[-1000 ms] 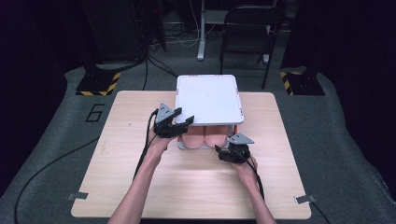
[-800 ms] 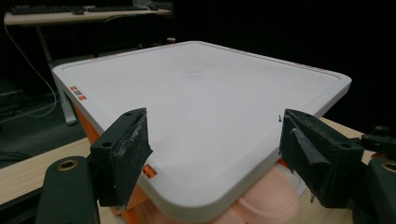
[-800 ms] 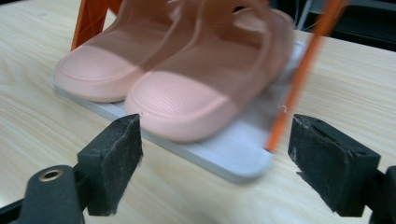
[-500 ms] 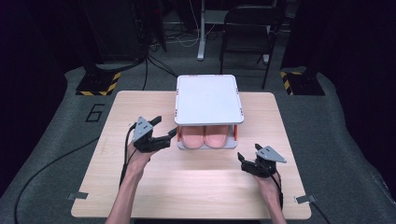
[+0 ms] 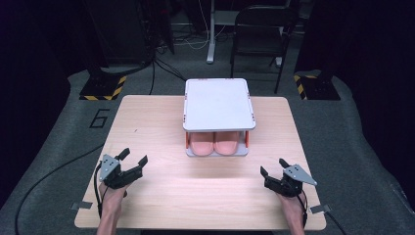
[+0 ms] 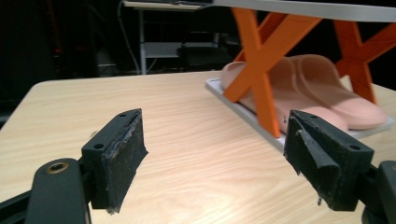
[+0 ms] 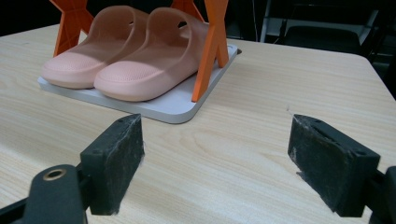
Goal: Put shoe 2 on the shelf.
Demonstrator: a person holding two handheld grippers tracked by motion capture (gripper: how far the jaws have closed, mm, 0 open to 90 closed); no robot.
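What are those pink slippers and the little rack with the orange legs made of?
The slippers look like soft moulded foam or rubber: matte, one piece, with a dimpled toe. The rack's orange legs seem to be hard plastic, smooth with crisp edges. Its shelves are flat, pale grey and matte with rounded corners; plastic or painted board, I cannot tell which.

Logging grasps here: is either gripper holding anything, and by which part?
Nothing is held. The left gripper and right gripper are both open over bare table.
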